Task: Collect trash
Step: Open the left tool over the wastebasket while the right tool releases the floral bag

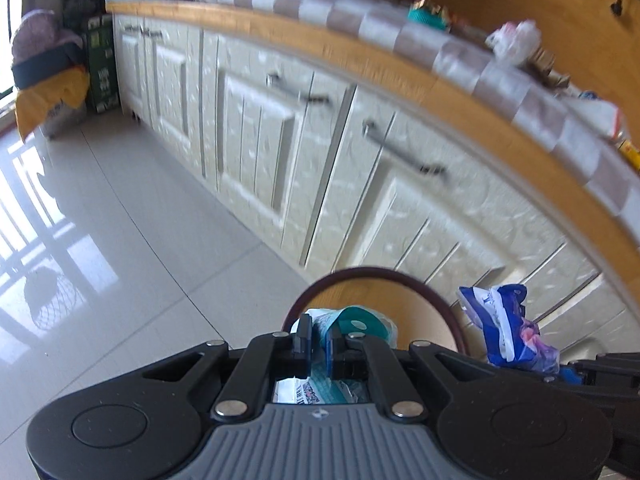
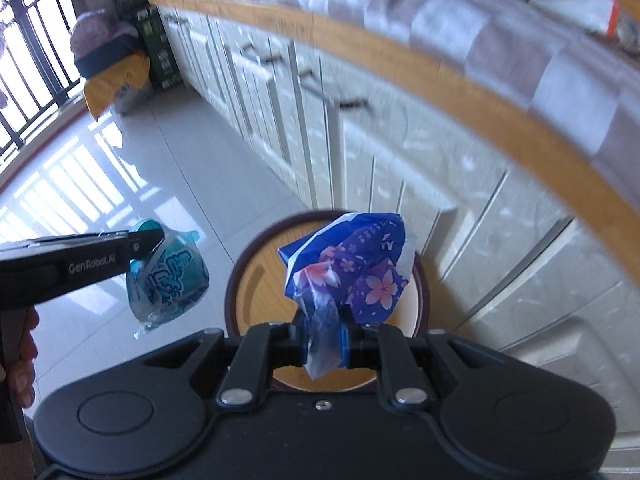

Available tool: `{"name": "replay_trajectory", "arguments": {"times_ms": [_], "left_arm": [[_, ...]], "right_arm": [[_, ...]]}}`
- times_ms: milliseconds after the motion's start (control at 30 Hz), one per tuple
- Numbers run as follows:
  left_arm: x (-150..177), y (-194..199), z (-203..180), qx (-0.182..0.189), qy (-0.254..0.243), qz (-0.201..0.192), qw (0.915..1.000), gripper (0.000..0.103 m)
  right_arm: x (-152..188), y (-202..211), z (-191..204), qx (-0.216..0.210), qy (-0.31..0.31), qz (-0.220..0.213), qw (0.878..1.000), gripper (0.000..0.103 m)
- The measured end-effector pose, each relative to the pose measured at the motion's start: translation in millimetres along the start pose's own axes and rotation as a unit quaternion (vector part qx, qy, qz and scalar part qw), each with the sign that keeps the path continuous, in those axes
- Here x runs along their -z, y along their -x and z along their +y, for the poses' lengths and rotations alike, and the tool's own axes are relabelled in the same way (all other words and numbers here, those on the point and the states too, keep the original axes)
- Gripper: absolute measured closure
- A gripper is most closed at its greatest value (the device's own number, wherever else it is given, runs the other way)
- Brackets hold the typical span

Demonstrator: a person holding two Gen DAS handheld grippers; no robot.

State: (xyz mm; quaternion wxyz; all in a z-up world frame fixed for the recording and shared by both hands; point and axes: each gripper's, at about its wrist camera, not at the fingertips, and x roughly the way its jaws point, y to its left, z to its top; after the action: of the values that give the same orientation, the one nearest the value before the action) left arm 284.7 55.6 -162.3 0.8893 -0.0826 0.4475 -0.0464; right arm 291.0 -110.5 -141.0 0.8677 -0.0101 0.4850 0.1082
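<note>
Crinkly plastic, both pieces: the left hand-held gripper (image 1: pixel 318 344) clenches a teal wrapper (image 2: pixel 168 280) beside the round wooden bin (image 2: pixel 326 300), the right hand-held gripper (image 2: pixel 326 340) pinches a blue flowered wrapper (image 2: pixel 360 264) above it. Light, limp, slippery; a bunched fold holds best.

Both wrist cameras look steeply down along their fingers, close over the round bin (image 1: pixel 384 280) (image 2: pixel 256 280); both share the cabinets (image 1: pixel 280 140) (image 2: pixel 400 160) and floor (image 1: pixel 120 220) (image 2: pixel 180 152).

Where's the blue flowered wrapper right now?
Pinched in the right gripper, the blue flowered wrapper hangs above the round bin, right of the teal wrapper.
</note>
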Motion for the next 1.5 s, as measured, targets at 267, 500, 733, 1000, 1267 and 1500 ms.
{"name": "replay_trajectory", "arguments": {"times_ms": [267, 500, 733, 1000, 1267, 1500], "left_arm": [[-1, -57, -5, 0.020, 0.008, 0.045, 0.9987, 0.097], [-5, -109, -13, 0.024, 0.008, 0.075, 0.9969, 0.097], [-1, -149, -16, 0.030, 0.016, 0.101, 0.9943, 0.097], [0, -169, -18, 0.031, 0.014, 0.113, 0.9930, 0.096], [8, -181, -20, 0.027, -0.005, 0.156, 0.9874, 0.076], [14, -184, -16, 0.016, -0.032, 0.193, 0.9806, 0.043]], "right_arm": [[2, -60, -8, -0.011, -0.020, 0.055, 0.998, 0.087], [5, -108, -25, -0.015, -0.036, 0.087, 0.995, 0.087], [8, -138, -45, -0.019, -0.066, 0.112, 0.991, 0.087], [6, -150, -59, -0.015, -0.088, 0.120, 0.989, 0.085], [2, -151, -59, -0.020, -0.091, 0.119, 0.989, 0.081], [-2, -160, -57, -0.022, -0.087, 0.124, 0.988, 0.076]]}}
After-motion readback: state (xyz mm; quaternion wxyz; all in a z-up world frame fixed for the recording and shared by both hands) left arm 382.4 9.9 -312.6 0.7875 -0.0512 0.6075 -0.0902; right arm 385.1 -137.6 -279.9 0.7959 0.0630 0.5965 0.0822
